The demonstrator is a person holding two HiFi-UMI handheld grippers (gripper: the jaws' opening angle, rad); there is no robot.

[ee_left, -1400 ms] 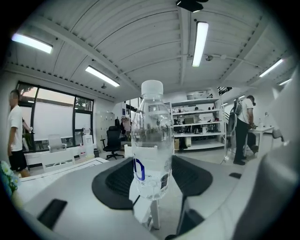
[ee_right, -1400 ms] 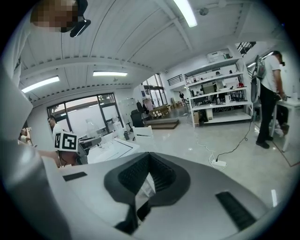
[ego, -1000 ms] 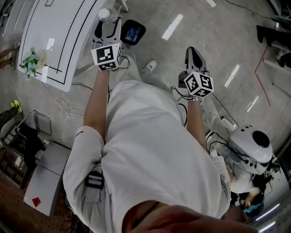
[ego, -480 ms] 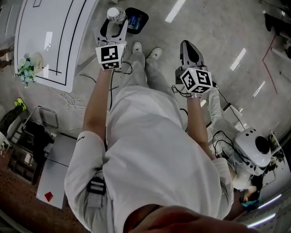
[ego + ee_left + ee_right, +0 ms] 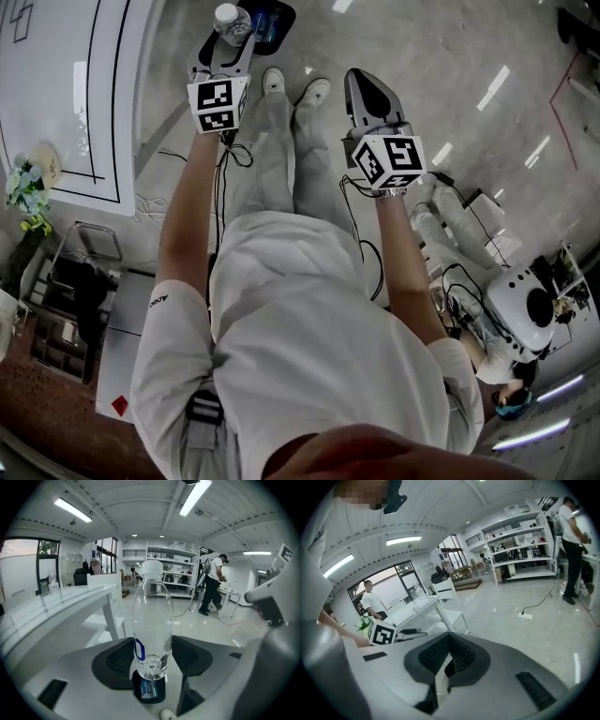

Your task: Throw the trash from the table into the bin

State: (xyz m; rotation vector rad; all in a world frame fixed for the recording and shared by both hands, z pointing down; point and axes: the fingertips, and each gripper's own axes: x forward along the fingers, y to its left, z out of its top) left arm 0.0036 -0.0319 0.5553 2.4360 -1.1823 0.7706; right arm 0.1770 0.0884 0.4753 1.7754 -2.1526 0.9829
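Note:
A clear plastic bottle (image 5: 231, 21) with a white cap stands upright between the jaws of my left gripper (image 5: 223, 45), which is shut on it. In the left gripper view the bottle (image 5: 152, 620) fills the middle and my left gripper (image 5: 152, 657) clamps its lower part. Right under it sits the dark bin (image 5: 148, 692), with something blue inside. In the head view the bin (image 5: 275, 19) lies on the floor just right of the bottle. My right gripper (image 5: 368, 92) hangs beside it, shut and empty; its pads (image 5: 457, 656) meet with nothing between them.
The white table (image 5: 66, 84) with black lines is at the left, flowers (image 5: 25, 187) at its edge. The person's shoes (image 5: 292, 86) stand near the bin. Cables (image 5: 225, 159) trail over the floor. A white machine (image 5: 520, 319) stands at the right. A person (image 5: 211, 585) stands far off.
Both hands have sunk towards the floor. The bottle in the left gripper has come close over the bin. The right gripper stays shut.

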